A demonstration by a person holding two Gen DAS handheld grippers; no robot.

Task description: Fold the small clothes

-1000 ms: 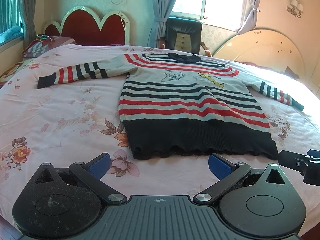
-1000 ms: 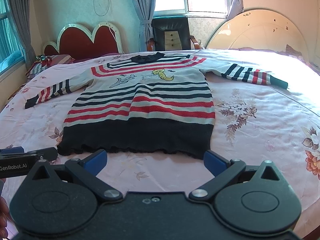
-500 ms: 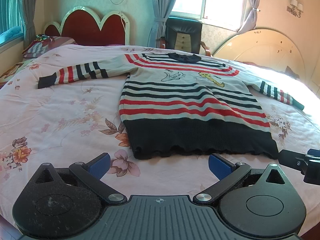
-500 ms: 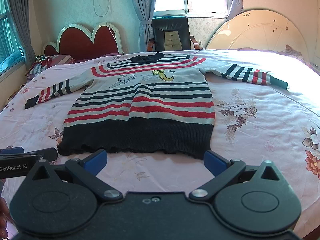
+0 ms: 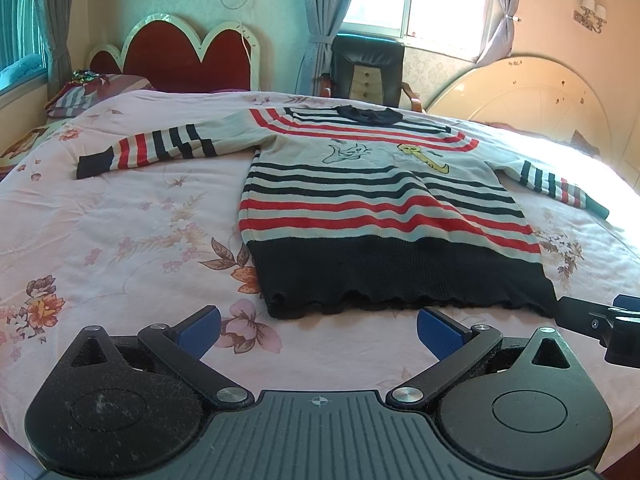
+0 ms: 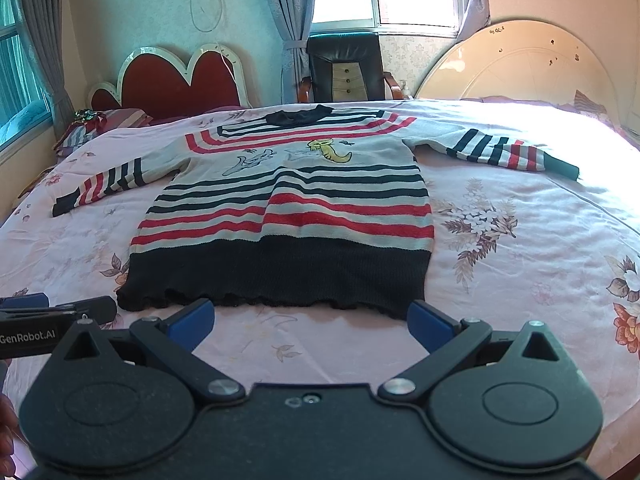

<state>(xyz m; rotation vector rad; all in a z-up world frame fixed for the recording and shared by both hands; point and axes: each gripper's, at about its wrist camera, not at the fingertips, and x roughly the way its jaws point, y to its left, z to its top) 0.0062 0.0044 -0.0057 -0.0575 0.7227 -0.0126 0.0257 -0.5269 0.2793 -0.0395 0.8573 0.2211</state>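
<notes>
A small striped sweater (image 5: pixel 376 208) (image 6: pixel 288 208) lies flat on the bed, face up, both sleeves spread out, its black hem nearest me. Red, black and cream stripes cross it, with cartoon figures on the chest. My left gripper (image 5: pixel 318 330) stands open just short of the hem, nothing between its blue pads. In the same way my right gripper (image 6: pixel 310 322) hovers open before the hem's right half. Each gripper shows at the edge of the other's view: the right gripper (image 5: pixel 596 320) and the left gripper (image 6: pixel 60 312).
The bed is covered by a pink floral sheet (image 5: pixel 120 240). A red scalloped headboard (image 5: pixel 188 56) stands at the back left, a black chair (image 5: pixel 366 68) under the window, a cream rounded board (image 5: pixel 520 96) at the right. Folded striped cloth (image 5: pixel 80 92) lies far left.
</notes>
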